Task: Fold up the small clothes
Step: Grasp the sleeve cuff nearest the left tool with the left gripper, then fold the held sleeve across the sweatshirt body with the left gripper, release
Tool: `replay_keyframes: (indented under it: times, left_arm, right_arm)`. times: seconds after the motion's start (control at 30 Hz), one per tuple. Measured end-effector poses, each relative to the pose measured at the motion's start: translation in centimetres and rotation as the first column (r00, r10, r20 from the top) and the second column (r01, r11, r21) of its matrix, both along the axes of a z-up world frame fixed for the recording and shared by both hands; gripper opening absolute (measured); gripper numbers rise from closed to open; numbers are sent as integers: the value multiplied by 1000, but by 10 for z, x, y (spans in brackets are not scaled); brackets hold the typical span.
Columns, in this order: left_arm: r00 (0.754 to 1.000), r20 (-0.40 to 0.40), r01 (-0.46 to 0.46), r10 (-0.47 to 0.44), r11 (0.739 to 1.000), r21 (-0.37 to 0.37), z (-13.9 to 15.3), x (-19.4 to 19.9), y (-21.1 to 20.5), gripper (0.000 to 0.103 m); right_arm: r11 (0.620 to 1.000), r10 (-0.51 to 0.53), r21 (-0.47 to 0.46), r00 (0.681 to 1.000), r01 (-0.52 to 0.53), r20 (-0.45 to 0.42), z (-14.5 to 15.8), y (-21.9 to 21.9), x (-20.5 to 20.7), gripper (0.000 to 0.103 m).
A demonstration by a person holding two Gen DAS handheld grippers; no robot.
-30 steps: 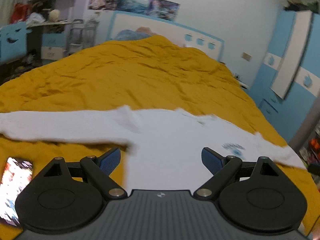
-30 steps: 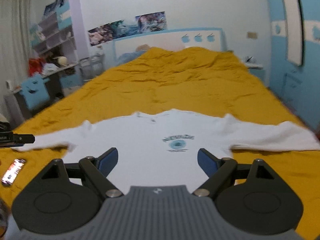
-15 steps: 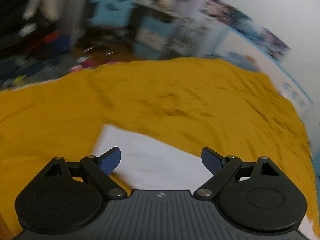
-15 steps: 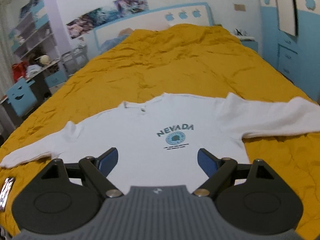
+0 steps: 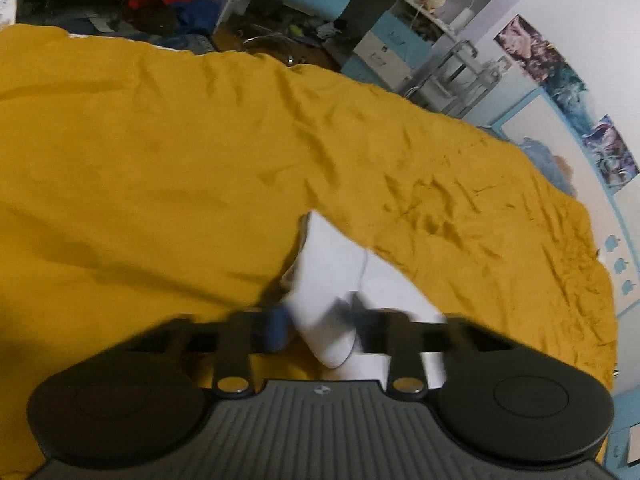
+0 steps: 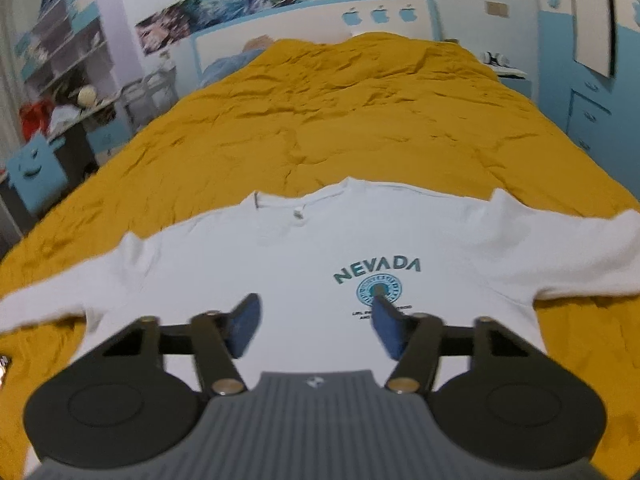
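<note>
A white long-sleeved sweatshirt [image 6: 320, 240] with a teal NEVADA print lies face up, sleeves spread, on the yellow bed cover [image 6: 360, 120]. In the left wrist view the end of its left sleeve [image 5: 336, 264] is bunched up between the blue pads. My left gripper [image 5: 320, 320] is closing on that sleeve and the cloth fills the narrow gap. My right gripper [image 6: 316, 320] hovers over the shirt's lower front just below the print. Its jaws are closing, still well apart, with the flat cloth beneath them and nothing pinched.
A phone [image 6: 3, 364] lies on the cover at the left edge near the sleeve. A cluttered desk, shelves and a blue chair [image 6: 36, 164] stand left of the bed. Blue wardrobes [image 6: 592, 80] stand at the right. The headboard [image 6: 320, 20] is far ahead.
My left gripper swung left from the shirt body to the sleeve end, rolled, and its jaws narrowed onto the cloth. My right gripper came lower and closer to the shirt front, and its jaws narrowed.
</note>
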State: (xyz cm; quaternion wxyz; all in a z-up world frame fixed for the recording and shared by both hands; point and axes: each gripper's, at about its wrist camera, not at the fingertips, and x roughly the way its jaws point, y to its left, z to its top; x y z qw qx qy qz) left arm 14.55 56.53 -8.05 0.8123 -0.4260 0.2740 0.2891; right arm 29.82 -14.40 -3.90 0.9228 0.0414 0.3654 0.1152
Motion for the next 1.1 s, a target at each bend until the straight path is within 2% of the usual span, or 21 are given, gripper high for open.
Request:
replay_keyframes:
  times: [0.03, 0.17, 0.2, 0.3, 0.37, 0.43, 0.5, 0.57, 0.63, 0.73, 0.83, 0.9, 1.0, 1.1]
  left_arm:
    - [1000, 12, 3, -3, 1000, 10, 3, 1, -3, 8]
    - [996, 62, 61, -70, 989, 133, 42, 10, -31, 7]
    - [992, 70, 87, -101, 981, 171, 57, 15, -45, 7]
    - [978, 81, 164, -195, 944, 288, 101, 30, -96, 7]
    - [955, 99, 225, -279, 903, 367, 131, 45, -141, 7]
    - [921, 120, 292, -372, 859, 419, 153, 63, -186, 7]
    - [867, 126, 380, -481, 804, 457, 169, 81, -234, 7]
    - [809, 98, 466, -580, 733, 495, 177, 101, -287, 7]
    - [756, 52, 535, -652, 662, 525, 176, 118, -335, 7]
    - [675, 1, 633, -737, 581, 512, 154, 139, -401, 7]
    - [624, -95, 697, -775, 497, 517, 118, 146, -456, 7]
    - [587, -146, 748, -797, 464, 474, 92, 152, -481, 7]
    - [531, -214, 817, -820, 429, 384, 51, 155, -506, 7]
    - [472, -230, 871, -851, 411, 268, 19, 160, -513, 10]
  right_arm:
    - [1000, 5, -11, 1000, -5, -4, -2, 1, 1, 42]
    - [999, 9, -34, 1000, -10, -26, -9, 0, 10, 35]
    - [999, 6, -41, 999, -8, -32, -10, -1, 13, 32]
    - [999, 2, -47, 999, -4, -43, -11, -4, 18, 32]
    - [999, 9, -31, 999, -10, -39, -9, -5, 18, 32]
    - [1000, 23, -17, 999, -24, -31, -7, -4, 16, 32]
    - [999, 39, -1, 999, -39, -22, -4, -4, 12, 32]
    - [999, 45, 11, 999, -45, -9, 0, -6, 8, 32]
    - [999, 39, 24, 999, -39, -2, 2, -11, 3, 32]
    - [999, 11, 49, 1000, -10, -14, 0, -20, 2, 34]
    - [999, -15, 47, 999, 16, -34, -4, -27, 1, 34]
    - [998, -26, 53, 998, 29, -58, -11, -30, 0, 34]
    - [997, -39, 65, 995, 45, -90, -22, -31, -3, 34]
    - [997, -37, 70, 993, 45, -113, -31, -28, -6, 39]
